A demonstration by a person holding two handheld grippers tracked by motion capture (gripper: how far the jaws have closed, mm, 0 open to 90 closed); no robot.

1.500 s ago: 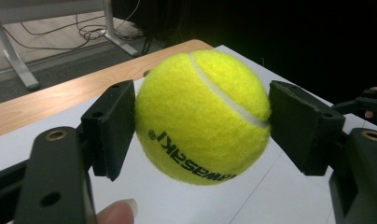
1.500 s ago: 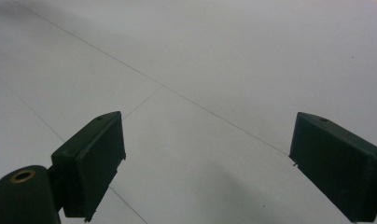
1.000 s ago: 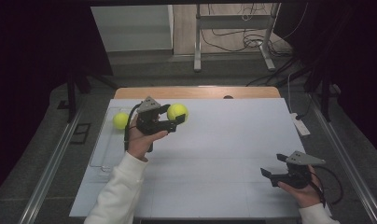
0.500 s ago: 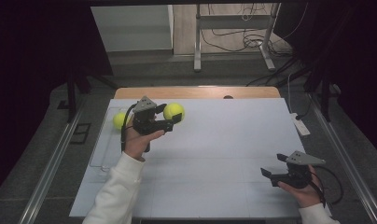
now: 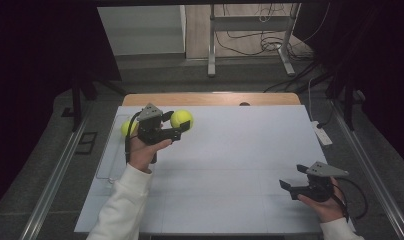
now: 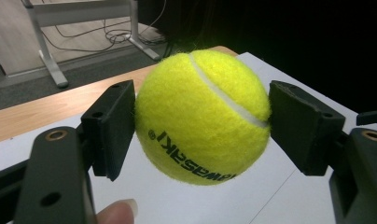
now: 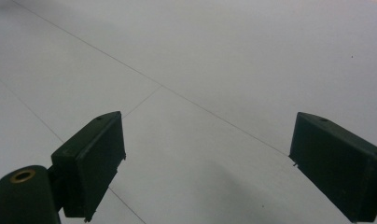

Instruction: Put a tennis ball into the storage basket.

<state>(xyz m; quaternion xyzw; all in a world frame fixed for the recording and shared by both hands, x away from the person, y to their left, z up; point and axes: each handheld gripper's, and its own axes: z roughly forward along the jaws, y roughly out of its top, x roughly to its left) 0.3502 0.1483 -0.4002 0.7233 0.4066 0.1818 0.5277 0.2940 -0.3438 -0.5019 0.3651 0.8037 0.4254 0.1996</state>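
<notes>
Pinching 1 tennis ball (image 6: 200, 116) between its pads, the left gripper (image 5: 182, 126) holds it above the table (image 5: 240, 165); the right gripper (image 5: 292, 184) hovers with jaws spread, nothing between them.

The tennis ball (image 6: 200, 116) looks fuzzy, like felt. The black pads (image 6: 113, 126) pressing it are dull and a bit rough. The white table top (image 5: 240, 150) is smooth and matt, with a wooden edge (image 5: 210, 98).
</notes>
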